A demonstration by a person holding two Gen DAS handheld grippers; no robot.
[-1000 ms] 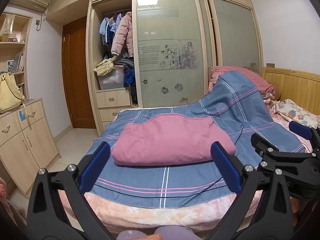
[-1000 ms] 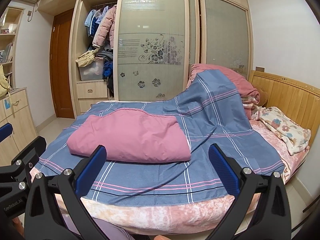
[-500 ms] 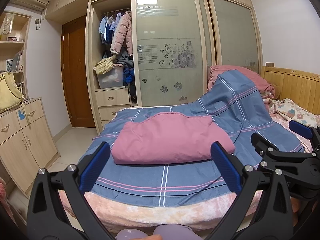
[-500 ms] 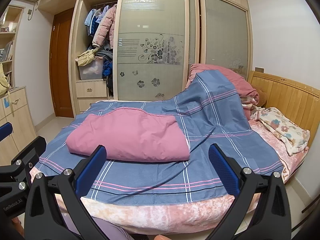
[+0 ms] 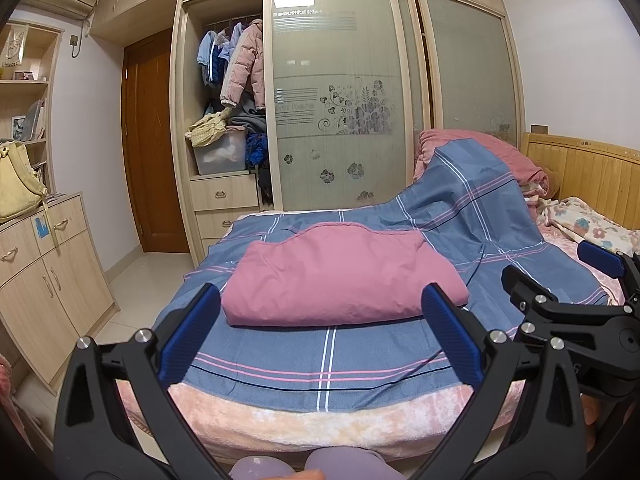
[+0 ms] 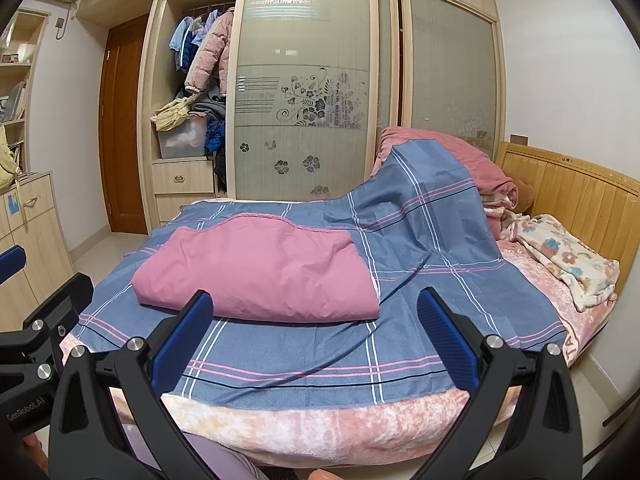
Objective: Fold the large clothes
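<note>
A pink garment lies folded into a thick rectangle on the blue checked sheet of the bed; it also shows in the right wrist view. My left gripper is open and empty, held above the bed's near edge in front of the garment. My right gripper is open and empty, beside it on the right, also short of the garment. The right gripper shows at the right edge of the left wrist view. The left gripper shows at the left edge of the right wrist view.
The blue sheet rises over a pink quilt pile by the wooden headboard. A floral blanket lies at the right. An open wardrobe stands behind the bed, a cabinet at the left.
Both grippers have moved slightly; the bed and garment sit a little lower in the views. The garment has not moved on the bed and both grippers stay open.
</note>
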